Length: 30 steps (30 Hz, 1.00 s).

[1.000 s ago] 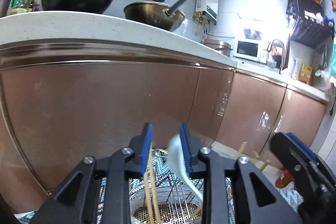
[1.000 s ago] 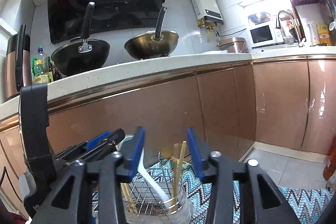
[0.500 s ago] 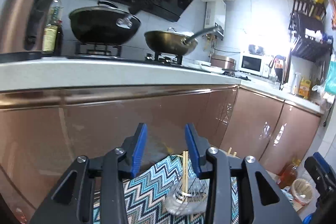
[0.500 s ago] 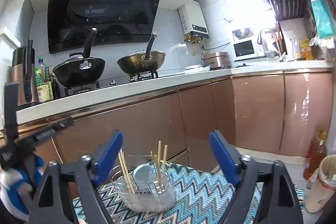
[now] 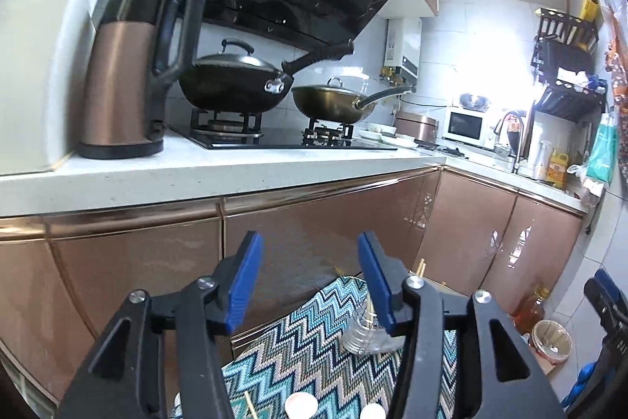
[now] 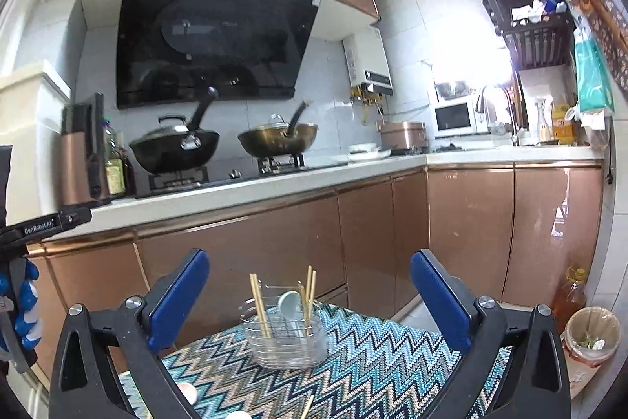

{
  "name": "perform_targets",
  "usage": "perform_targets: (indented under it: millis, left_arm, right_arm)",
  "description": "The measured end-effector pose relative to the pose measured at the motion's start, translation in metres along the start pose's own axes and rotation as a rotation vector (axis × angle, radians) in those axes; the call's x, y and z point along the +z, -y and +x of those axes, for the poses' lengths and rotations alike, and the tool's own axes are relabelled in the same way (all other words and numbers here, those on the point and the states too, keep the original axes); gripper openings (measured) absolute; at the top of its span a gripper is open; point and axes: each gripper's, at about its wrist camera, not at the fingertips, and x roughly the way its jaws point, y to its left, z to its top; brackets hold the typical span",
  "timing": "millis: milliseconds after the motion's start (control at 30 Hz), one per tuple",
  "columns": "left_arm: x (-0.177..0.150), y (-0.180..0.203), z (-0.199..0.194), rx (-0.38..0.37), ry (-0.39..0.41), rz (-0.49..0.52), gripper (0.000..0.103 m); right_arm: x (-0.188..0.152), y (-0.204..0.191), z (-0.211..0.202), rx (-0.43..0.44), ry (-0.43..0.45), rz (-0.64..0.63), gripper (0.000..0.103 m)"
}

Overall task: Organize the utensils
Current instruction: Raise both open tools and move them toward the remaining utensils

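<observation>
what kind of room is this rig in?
A home kitchen, almost certainly: two woks sit on a gas hob under a black range hood, with a microwave and sink tap along the counter.

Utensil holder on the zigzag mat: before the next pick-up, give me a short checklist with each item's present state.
1. Left tool free of any load: ok, open with nothing between its pads.
2. Right tool free of any load: ok, wide open and clear of the holder.
3. Utensil holder upright on the zigzag mat: ok.
4. Chopsticks and white spoon seated in the holder: ok, they stand inside it.
5. Items left to sort: not ok, a loose chopstick and pale round objects lie at the mat's near edge.
6. What those round objects are: cannot tell, cut off by the frame.
</observation>
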Motion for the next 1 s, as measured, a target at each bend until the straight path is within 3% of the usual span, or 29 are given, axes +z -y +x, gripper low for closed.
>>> perform_targets:
  millis: [200,500,667,1000]
  left_arm:
    - [0.005,-0.001,-0.044,-0.051,0.010,0.007,0.052]
    - [-0.001,-0.002,-0.088,-0.119,-0.022,0.005,0.052]
    - [-0.011,-0.003,-0.093,-0.157,-0.063,0.012,0.052]
    - [-0.043,-0.028,-0.051,-0.175,-0.230,-0.071,0.052]
  right_arm:
    - [0.016,-0.010,-0.049,0.006,0.058,0.000,0.103]
    - [0.034,-0.016,-0.092,0.043,0.105,0.030,0.103]
    - [0.034,-0.027,-0.092,0.068,0.057,0.018,0.103]
    - [0.013,-0.032,-0.059,0.076,-0.091,0.009,0.103]
